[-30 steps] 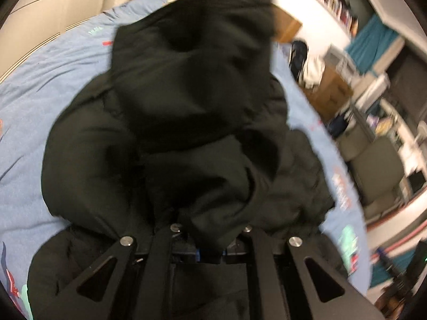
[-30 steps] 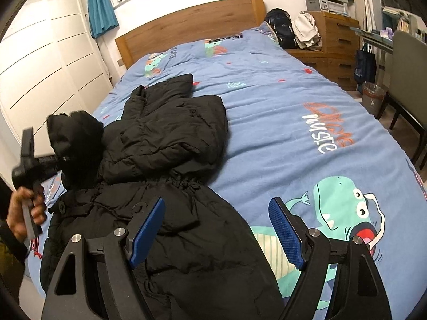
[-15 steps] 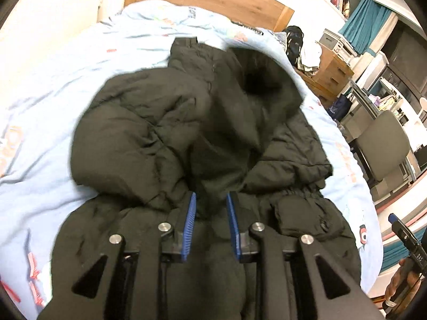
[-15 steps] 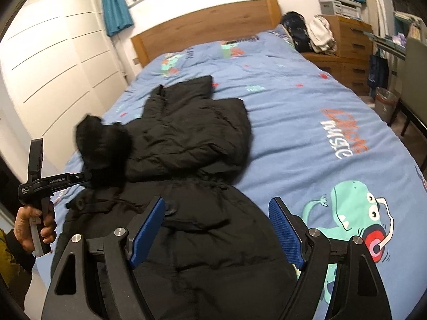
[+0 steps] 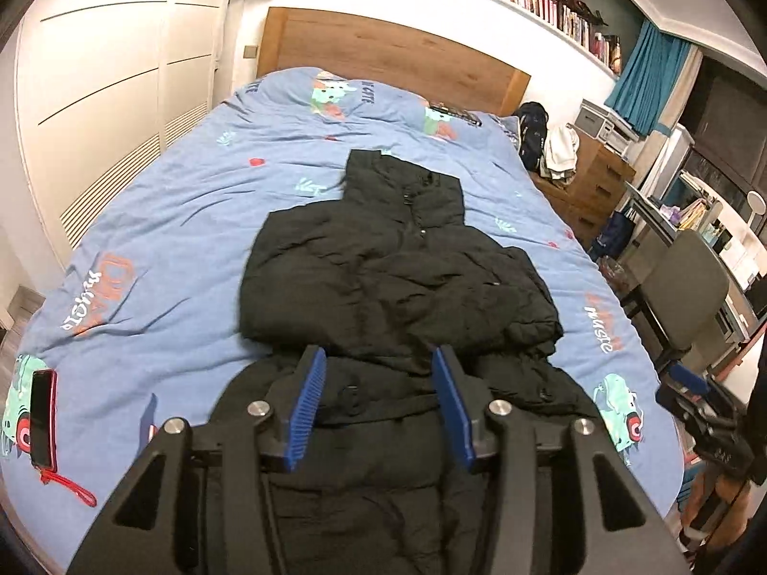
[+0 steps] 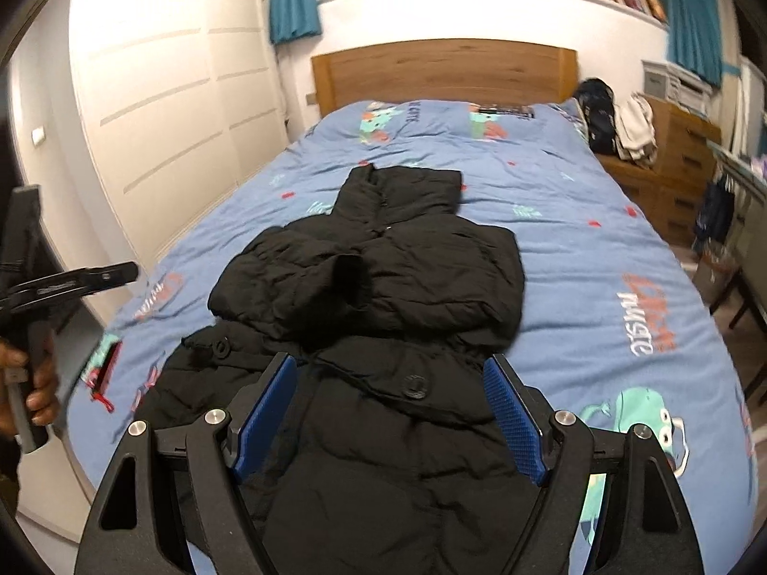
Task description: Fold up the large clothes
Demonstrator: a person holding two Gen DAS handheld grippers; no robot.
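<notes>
A large black puffer coat [image 5: 398, 282] lies lengthwise on the blue bed [image 5: 182, 220], collar toward the headboard, both sleeves folded across its chest. It also shows in the right wrist view [image 6: 383, 287]. My left gripper [image 5: 378, 397] is open and empty, held above the coat's waist. My right gripper [image 6: 390, 407] is open and empty, above the coat's lower half. The left gripper [image 6: 110, 274] also shows at the left edge of the right wrist view, held in a hand beside the bed.
A red phone [image 5: 40, 419] with a strap lies on the bed's near left corner. A wooden headboard [image 5: 383, 55] stands at the far end, white wardrobes [image 5: 110, 96] on the left. A dresser [image 5: 594, 182], chair [image 5: 685, 297] and desk stand on the right.
My left gripper opened and let go of the sleeve, which now lies across the coat's chest. The left gripper pulled back. The right gripper stayed open and shifted toward the coat's middle.
</notes>
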